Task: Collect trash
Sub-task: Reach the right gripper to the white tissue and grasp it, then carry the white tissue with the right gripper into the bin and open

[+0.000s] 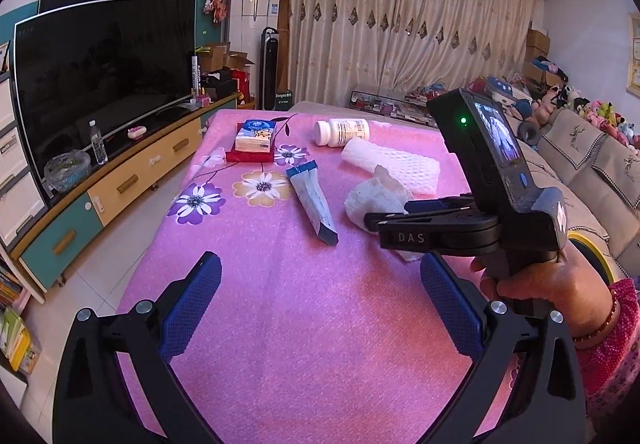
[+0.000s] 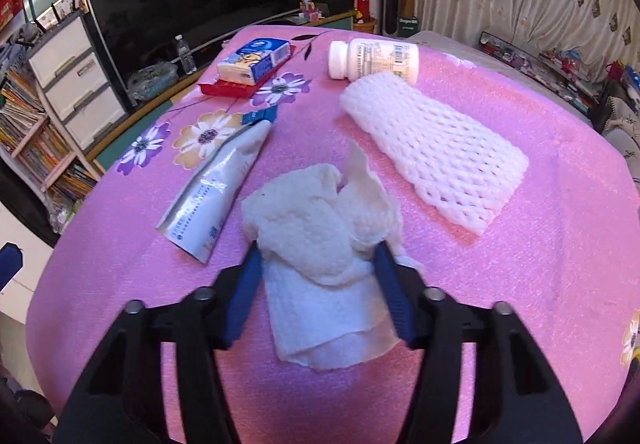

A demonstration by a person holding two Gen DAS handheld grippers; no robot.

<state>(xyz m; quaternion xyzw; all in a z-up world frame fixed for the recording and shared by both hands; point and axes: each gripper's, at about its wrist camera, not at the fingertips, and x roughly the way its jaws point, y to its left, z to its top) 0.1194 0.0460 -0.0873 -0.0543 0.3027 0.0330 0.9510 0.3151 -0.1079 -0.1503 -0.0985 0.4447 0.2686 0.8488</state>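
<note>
Tissue (image 2: pixel 320 264), crumpled, lying dead ahead between the right tool's (image 2: pixel 318 284) pads, long axis running away along the fingers; pads touching both flanks, apparently pinching (lift not yet begun). Left tool (image 1: pixel 320 308) spread wide, empty, further back over the pink desk (image 1: pixel 280 324). Beyond: toothpaste tube (image 2: pixel 216 192), foam net (image 2: pixel 436 160).

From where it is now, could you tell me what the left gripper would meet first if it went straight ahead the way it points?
Probably the bare pink tablecloth: the left gripper stands open and tilts downward with nothing between its fingers. The squeezed tube lies further along, though depth is hard to judge.
</note>
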